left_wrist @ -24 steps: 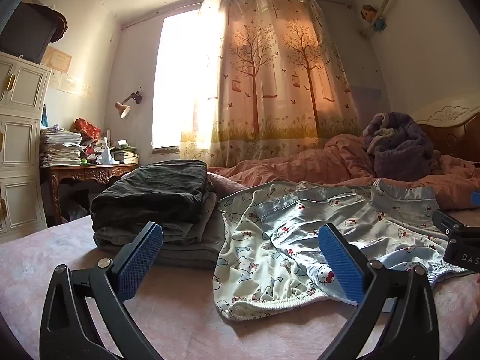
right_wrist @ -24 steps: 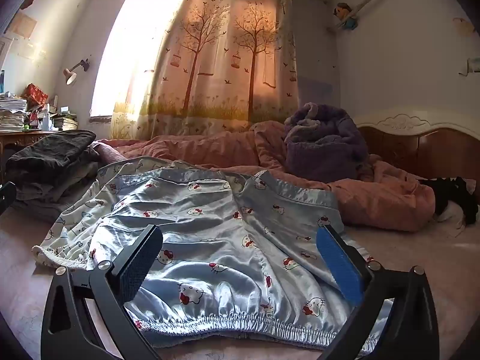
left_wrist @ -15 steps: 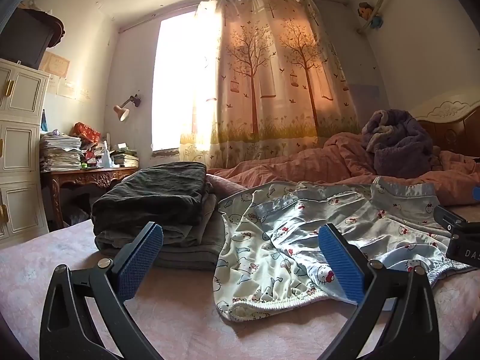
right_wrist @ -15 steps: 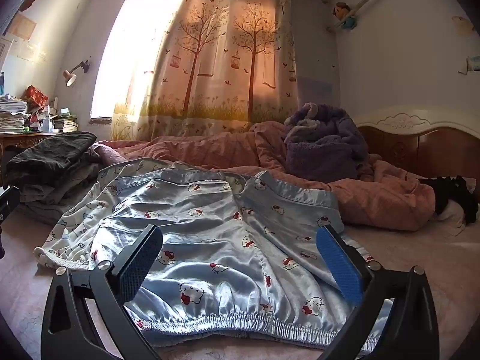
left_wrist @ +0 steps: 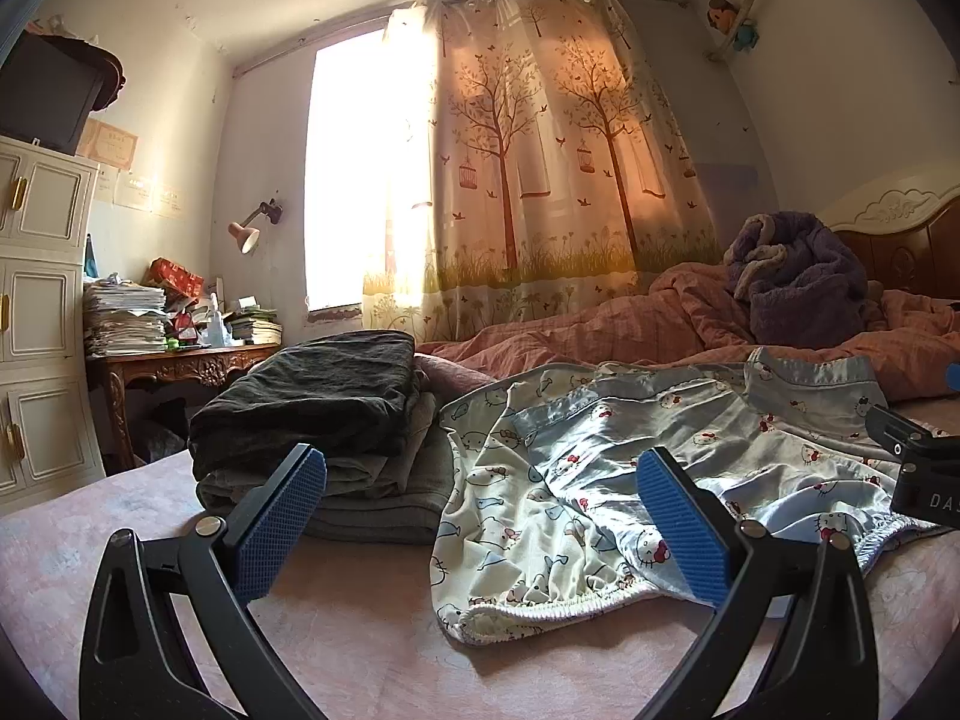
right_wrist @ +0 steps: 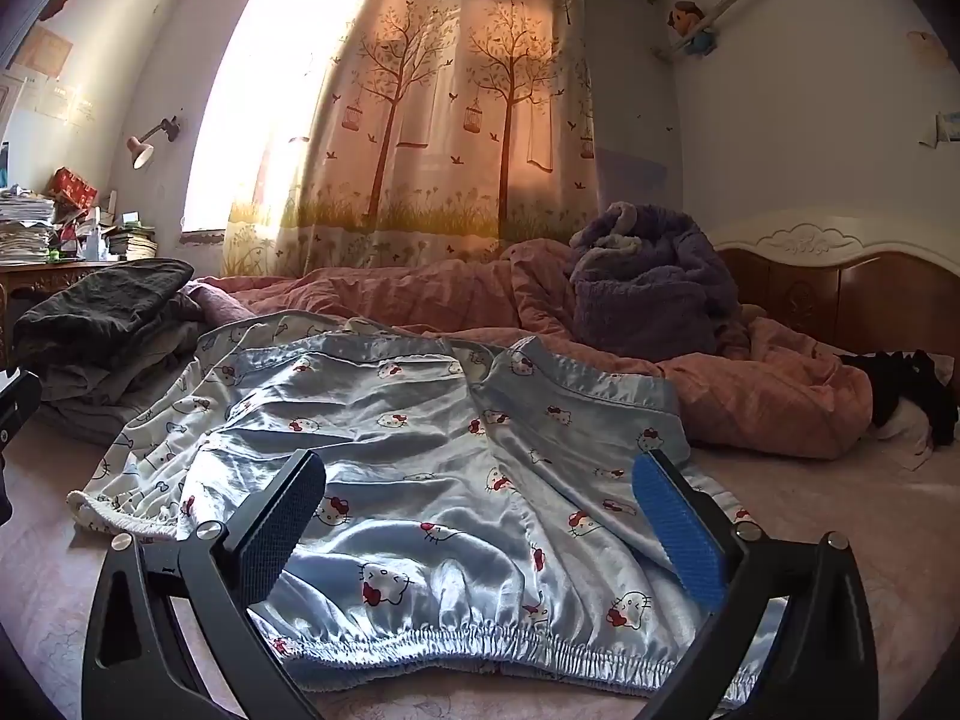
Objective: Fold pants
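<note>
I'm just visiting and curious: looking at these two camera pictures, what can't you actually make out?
- Right gripper: in the left wrist view only a corner shows, cut off by the right edge.
- Pants: their underside and the far legs are hidden by their own folds in both views.
- Stack of folded clothes: how many pieces, unclear; layers overlap.
- Papers on the desk: too small to read.
- Window: overexposed, nothing outside shows.

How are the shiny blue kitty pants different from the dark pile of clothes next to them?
The shiny light-blue cat-print pants lie spread out and rumpled; the dark grey stack of clothes is folded neatly. The pants are pale, glossy and patterned; the stack is plain, dull and dark. The pants lie flat; the stack sits higher. Both rest on the pink bed sheet.
</note>
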`<state>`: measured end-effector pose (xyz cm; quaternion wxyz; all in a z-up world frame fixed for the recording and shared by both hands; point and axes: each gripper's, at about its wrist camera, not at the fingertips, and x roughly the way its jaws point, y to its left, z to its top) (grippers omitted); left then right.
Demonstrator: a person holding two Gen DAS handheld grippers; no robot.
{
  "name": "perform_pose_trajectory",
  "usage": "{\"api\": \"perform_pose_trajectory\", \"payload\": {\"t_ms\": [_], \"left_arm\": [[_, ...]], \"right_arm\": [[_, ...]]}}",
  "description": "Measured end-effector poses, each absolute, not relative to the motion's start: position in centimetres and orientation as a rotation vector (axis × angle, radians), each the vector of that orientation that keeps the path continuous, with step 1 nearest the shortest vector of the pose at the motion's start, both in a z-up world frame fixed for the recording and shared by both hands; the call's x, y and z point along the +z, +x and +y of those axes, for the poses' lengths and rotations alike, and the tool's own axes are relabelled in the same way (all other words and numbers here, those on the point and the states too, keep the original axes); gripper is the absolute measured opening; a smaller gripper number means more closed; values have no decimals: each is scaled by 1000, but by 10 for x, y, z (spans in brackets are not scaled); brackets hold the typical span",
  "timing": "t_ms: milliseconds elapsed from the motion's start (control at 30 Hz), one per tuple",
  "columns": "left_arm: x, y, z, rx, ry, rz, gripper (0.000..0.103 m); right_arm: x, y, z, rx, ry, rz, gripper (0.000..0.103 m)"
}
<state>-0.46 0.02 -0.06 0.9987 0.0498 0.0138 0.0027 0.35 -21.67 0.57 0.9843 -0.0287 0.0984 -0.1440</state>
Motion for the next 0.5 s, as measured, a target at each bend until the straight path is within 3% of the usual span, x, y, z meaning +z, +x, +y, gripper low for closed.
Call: {"api": "perform_pose_trajectory", "payload": {"t_ms": [500], "left_arm": [[-2,-2,-12,11,134,27,103]], "right_arm": [[4,6,-223,-293,-32,219,103]]}}
